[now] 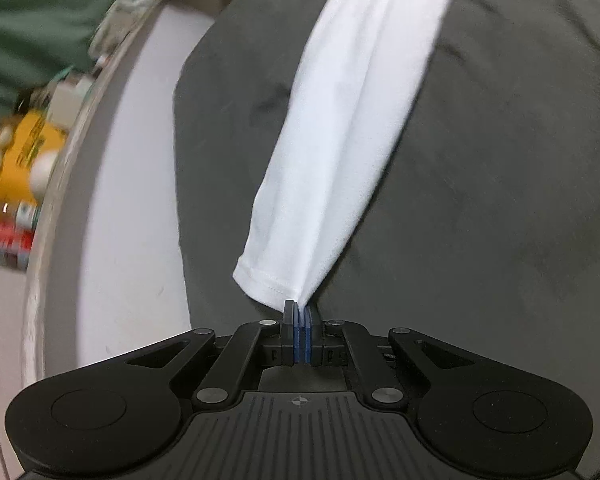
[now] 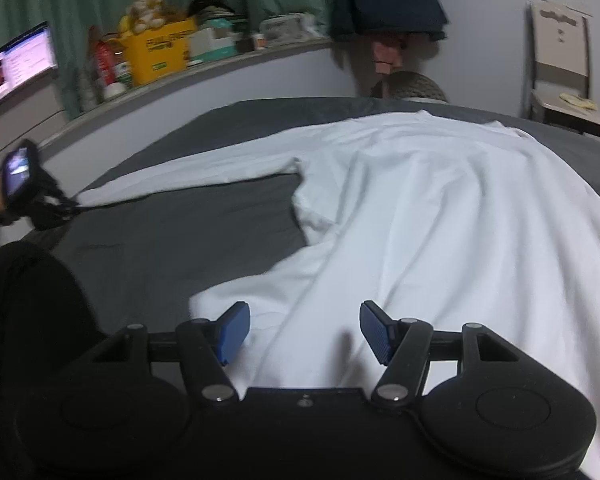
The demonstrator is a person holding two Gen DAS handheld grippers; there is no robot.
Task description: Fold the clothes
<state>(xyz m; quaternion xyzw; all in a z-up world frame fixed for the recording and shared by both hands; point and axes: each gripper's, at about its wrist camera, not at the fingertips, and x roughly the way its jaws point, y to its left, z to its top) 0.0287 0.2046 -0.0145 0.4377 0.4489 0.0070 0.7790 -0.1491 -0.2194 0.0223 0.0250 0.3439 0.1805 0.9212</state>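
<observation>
Left gripper point(image 1: 302, 312), seen from its own wrist camera: I have its blue pads pressed together on the hem at the cuff of a white sleeve point(image 1: 340, 128). That sleeve runs away from the pads in a long, slightly twisted band, drawn out over the dark grey bed sheet point(image 1: 480, 200). To the left the sheet's edge gives way to a pale wall, and above that a ledge point(image 1: 80, 128) carries a yellow box point(image 1: 24, 152) and other blurred items I cannot identify.

Right wrist camera: I hold the right gripper point(image 2: 304, 332) with its fingers spread wide and nothing between them. It hovers at the near edge of the bed, above the lower part of the white shirt point(image 2: 440, 220); whether the pads touch the cloth I cannot tell. The shirt lies spread and rumpled across the middle and right of the sheet point(image 2: 180, 220), with loose folds through the body. Its sleeve point(image 2: 188, 176) stretches toward the left edge of the bed, where the left gripper point(image 2: 66, 210) pinches its end. A chair point(image 2: 560, 80) stands beyond the far right corner, and a lit screen point(image 2: 16, 64) sits at far left.

Status, as I judge it: no fold is made yet. The garment is only laid out, one sleeve pulled straight. Remaining: smooth the body, bring the sleeves in, then fold the body over.
</observation>
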